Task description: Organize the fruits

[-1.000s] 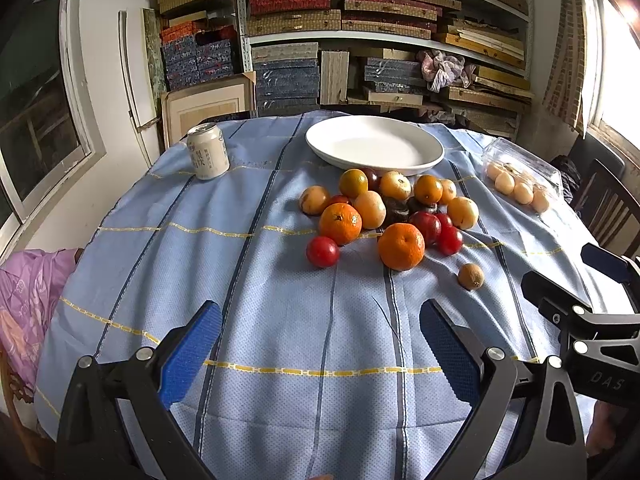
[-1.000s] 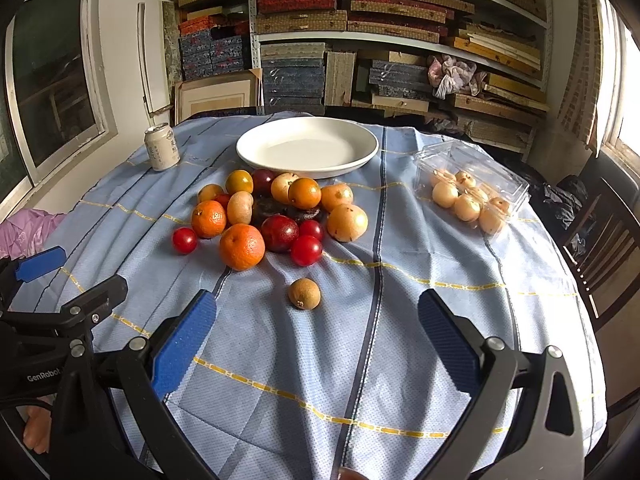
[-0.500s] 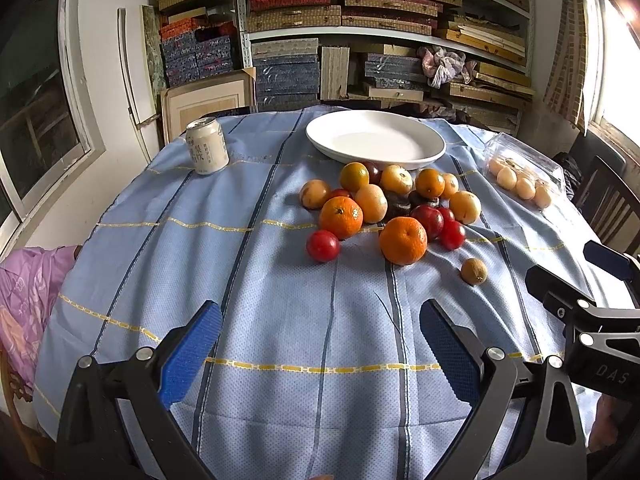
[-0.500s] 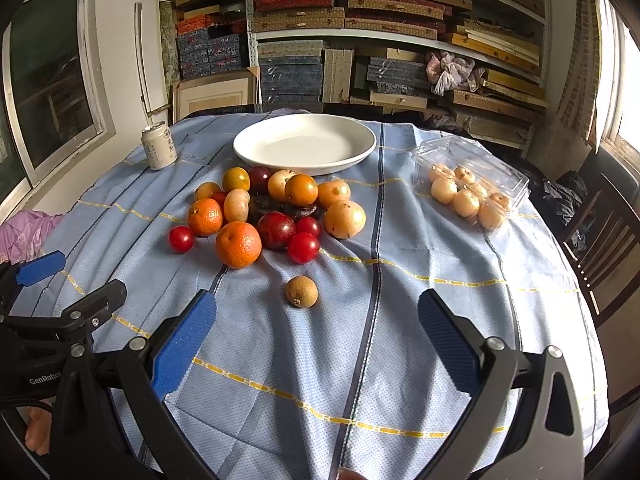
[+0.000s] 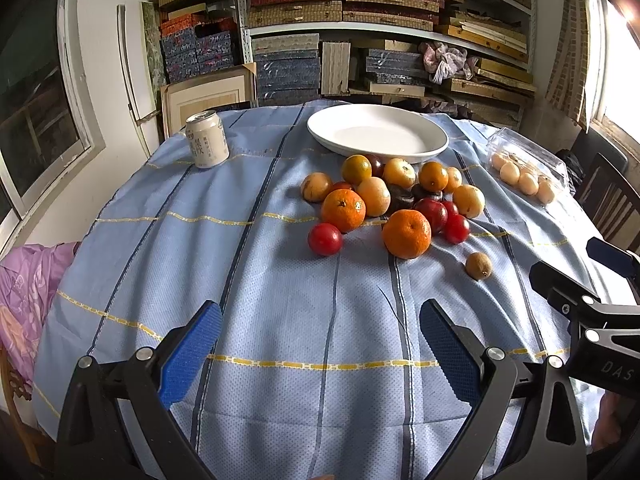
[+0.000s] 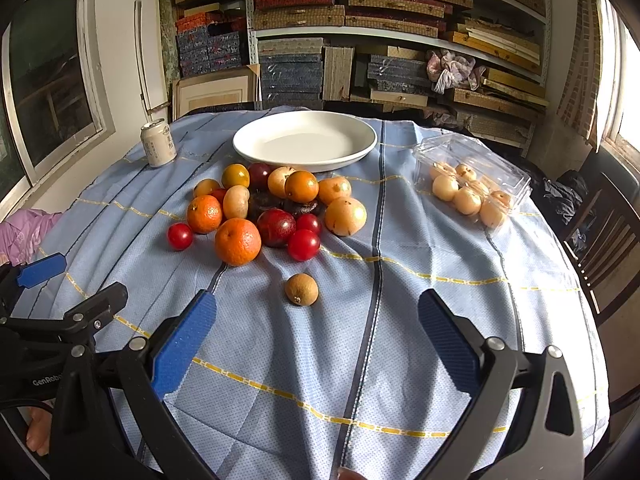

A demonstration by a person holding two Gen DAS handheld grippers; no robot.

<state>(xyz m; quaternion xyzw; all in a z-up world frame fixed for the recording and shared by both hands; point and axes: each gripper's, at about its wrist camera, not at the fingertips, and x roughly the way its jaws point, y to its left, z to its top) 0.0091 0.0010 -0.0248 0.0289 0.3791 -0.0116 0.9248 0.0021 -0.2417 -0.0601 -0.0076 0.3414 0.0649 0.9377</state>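
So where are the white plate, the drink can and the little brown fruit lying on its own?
white plate point(image 6: 248, 152), right wrist view, near-left rim.
drink can point(image 5: 208, 142), left wrist view, side.
little brown fruit point(image 6: 301, 289), right wrist view, middle.

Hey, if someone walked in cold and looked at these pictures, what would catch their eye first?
Probably the heap of fruit mid-table, oranges and red ones on the blue cloth, just in front of an empty white plate. Then the small brown fruit lying alone nearer the open right hand-held gripper.
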